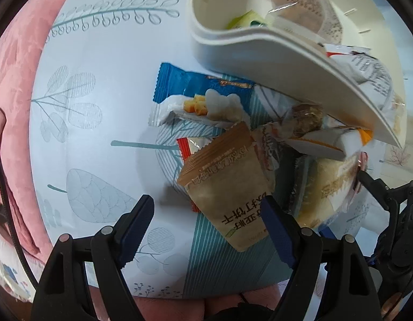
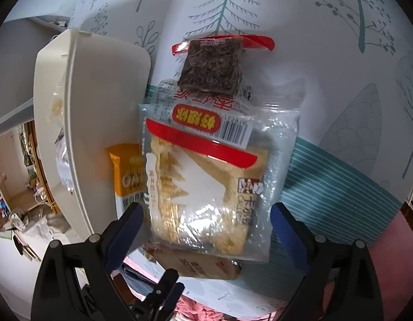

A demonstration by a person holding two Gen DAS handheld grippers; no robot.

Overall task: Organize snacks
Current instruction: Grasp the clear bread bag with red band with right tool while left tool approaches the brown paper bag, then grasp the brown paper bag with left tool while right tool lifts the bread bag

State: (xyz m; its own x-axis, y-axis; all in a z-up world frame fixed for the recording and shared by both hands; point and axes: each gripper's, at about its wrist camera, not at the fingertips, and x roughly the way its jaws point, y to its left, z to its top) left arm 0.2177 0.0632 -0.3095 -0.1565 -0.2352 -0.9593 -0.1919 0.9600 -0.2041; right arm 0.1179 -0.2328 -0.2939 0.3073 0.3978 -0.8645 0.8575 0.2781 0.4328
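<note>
A loose heap of snack packets lies on the leaf-print tablecloth [image 1: 99,107]. My left gripper [image 1: 206,208] is open over a brown packet [image 1: 227,192]; its right finger overlaps the packet's edge and its left finger stands apart. Beyond lie a blue packet [image 1: 201,91], a red-and-white packet [image 1: 193,147] and an orange-and-white packet [image 1: 326,139]. My right gripper [image 2: 207,214] is open astride a clear packet of yellow cake [image 2: 206,187], with its pads beside the packet's edges. A dark square snack [image 2: 214,64] lies past that packet, and an orange oat packet [image 2: 128,171] lies to its left.
A white bin [image 1: 260,61] holding several packets rises at the upper right of the heap; in the right wrist view the white bin [image 2: 99,107] stands close on the left. Pink fabric [image 1: 16,93] borders the table's left edge. Room clutter shows beyond the table [image 2: 19,200].
</note>
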